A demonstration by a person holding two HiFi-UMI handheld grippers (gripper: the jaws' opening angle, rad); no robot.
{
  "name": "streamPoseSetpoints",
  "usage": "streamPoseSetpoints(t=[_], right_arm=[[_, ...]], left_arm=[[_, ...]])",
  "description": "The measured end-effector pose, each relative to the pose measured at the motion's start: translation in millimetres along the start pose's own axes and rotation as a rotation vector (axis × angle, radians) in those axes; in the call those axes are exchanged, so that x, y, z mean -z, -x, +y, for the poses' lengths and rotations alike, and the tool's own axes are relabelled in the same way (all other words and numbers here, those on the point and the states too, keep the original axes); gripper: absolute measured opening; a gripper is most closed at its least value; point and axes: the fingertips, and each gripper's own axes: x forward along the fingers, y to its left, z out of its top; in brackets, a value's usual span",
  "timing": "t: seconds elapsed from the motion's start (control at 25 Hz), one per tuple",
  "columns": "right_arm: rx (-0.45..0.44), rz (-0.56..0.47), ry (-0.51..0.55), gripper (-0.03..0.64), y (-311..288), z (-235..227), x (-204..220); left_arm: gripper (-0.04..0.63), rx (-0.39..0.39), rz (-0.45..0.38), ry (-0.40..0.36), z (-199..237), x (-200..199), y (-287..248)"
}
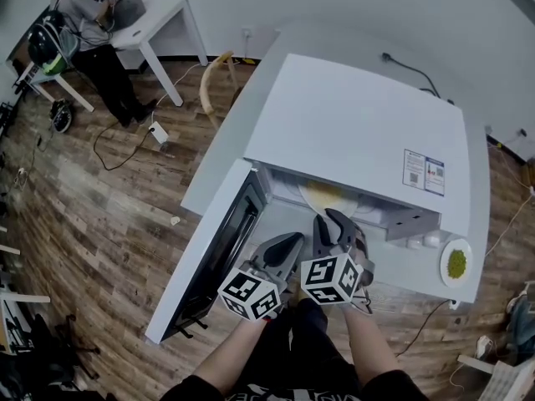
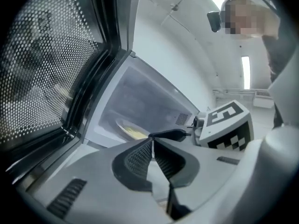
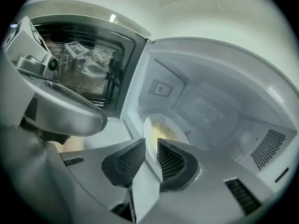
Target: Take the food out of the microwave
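Dark mesh-textured fingers [image 3: 131, 160] of right gripper [image 3: 151, 142], narrowly apart before round plate [image 3: 164, 126]

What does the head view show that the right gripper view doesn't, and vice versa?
Head view only: the microwave from above with its sticker, a small plate with green contents on the counter beside it, the wood floor, and a person in the background.
Right gripper view only: the cavity's vent grille, the door's mesh window, and the right gripper with its jaws slightly apart.
Both: the open door, the plate of yellow food inside, and the left gripper.
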Motion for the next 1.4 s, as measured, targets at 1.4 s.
streamPoseSetpoints(t=[1.4], right_arm=[[0.07,0.072,0.299,0.064,18,8,17]], left_arm=[[0.02,0.067,0.053,0.015,-13,14,-8]])
